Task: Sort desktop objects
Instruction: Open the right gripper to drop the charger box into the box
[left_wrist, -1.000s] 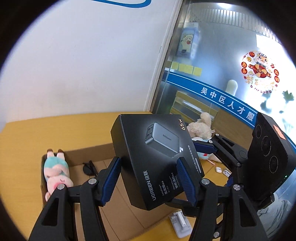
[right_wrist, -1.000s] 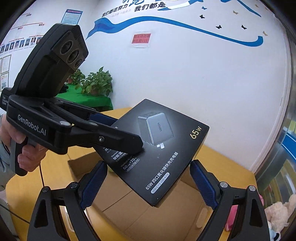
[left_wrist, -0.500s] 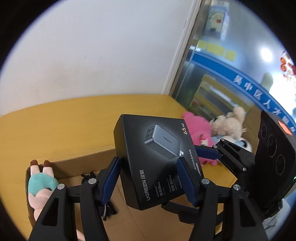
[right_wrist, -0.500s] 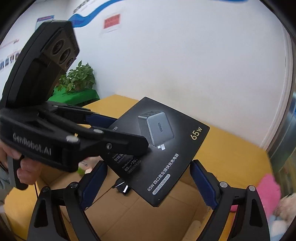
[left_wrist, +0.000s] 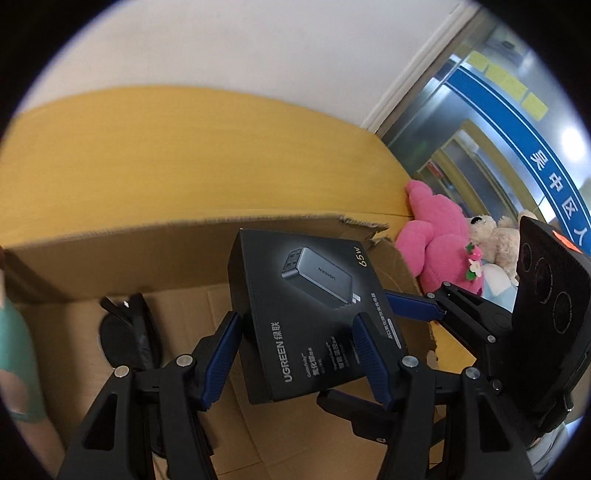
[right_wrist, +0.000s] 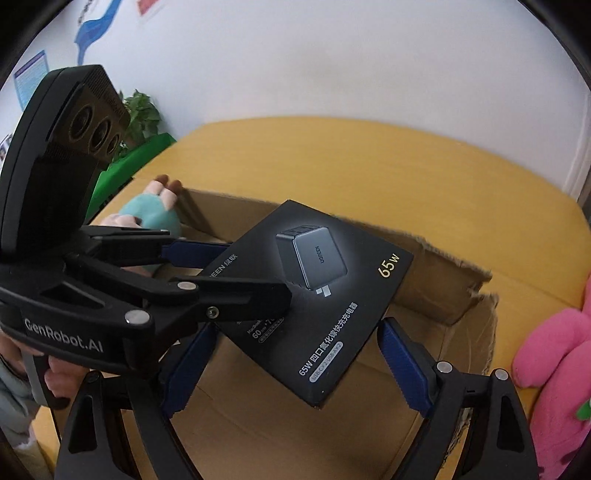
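We held the flat black cardboard charger box (left_wrist: 314, 321), pinched in the left gripper (left_wrist: 303, 354), over the open brown carton (right_wrist: 443, 266) at frame centre; the right gripper (right_wrist: 295, 365) straddled it, fingers spread. Next: lowering and release.

Both views look steeply down from close above the carton (left_wrist: 110, 258), each along its own gripper's fingers. The left-wrist view faces the glass wall at upper right; the right-wrist view faces the white wall. Both share the black box (left_wrist: 314, 314) (right_wrist: 321, 288), carton (right_wrist: 443, 280), and pink plush (left_wrist: 439, 240) (right_wrist: 554, 350).
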